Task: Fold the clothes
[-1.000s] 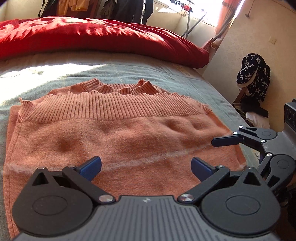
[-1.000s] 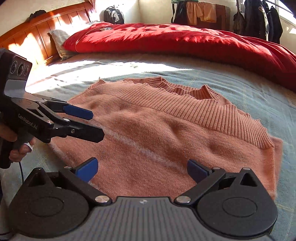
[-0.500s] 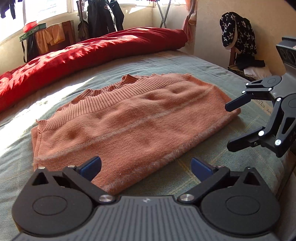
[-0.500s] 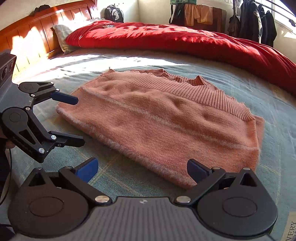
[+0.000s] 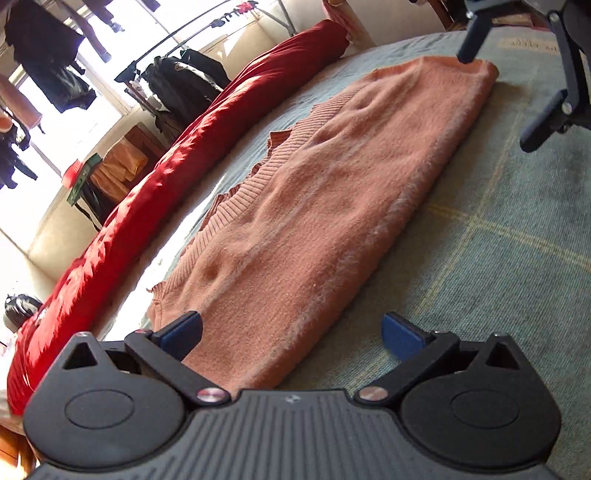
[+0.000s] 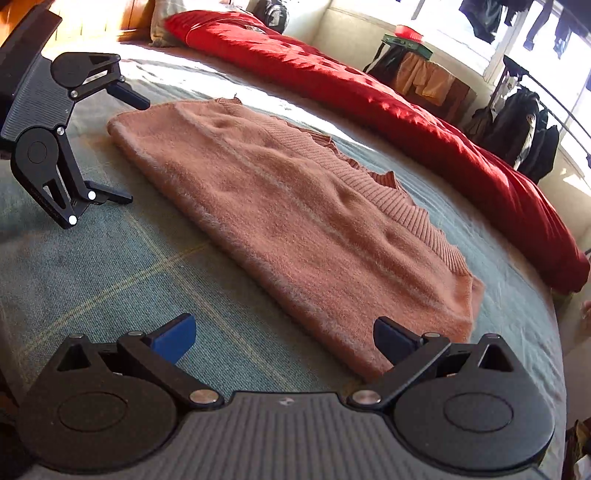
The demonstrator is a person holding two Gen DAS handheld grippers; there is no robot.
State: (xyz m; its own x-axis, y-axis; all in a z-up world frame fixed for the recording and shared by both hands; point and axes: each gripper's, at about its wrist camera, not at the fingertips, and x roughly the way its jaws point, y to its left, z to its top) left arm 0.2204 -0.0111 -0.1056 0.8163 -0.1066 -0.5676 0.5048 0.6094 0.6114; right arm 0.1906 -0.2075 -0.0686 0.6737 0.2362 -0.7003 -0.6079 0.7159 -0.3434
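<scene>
A folded salmon-orange knit sweater (image 5: 332,206) lies flat on the grey-green bedspread (image 5: 498,258), its ribbed hem and collar towards the red duvet. My left gripper (image 5: 291,334) is open at one short end, its left finger over the sweater's corner and its right finger over the bedspread. My right gripper (image 6: 283,334) is open at the opposite short end of the sweater (image 6: 295,206), with only its right finger over the fabric. Each view shows the other gripper, open and empty, at the far end: right gripper (image 5: 498,98), left gripper (image 6: 133,151).
A long red duvet (image 6: 406,99) runs along the far side of the bed. Behind it, dark jackets hang on a rack (image 6: 517,122) by bright windows. A pillow (image 6: 162,22) and a wooden headboard are at the bed's head. Bare bedspread (image 6: 110,266) lies in front of the sweater.
Both grippers have swung out from the sweater's long front edge to its opposite short ends and tilted. They stay open. The sweater has not moved.
</scene>
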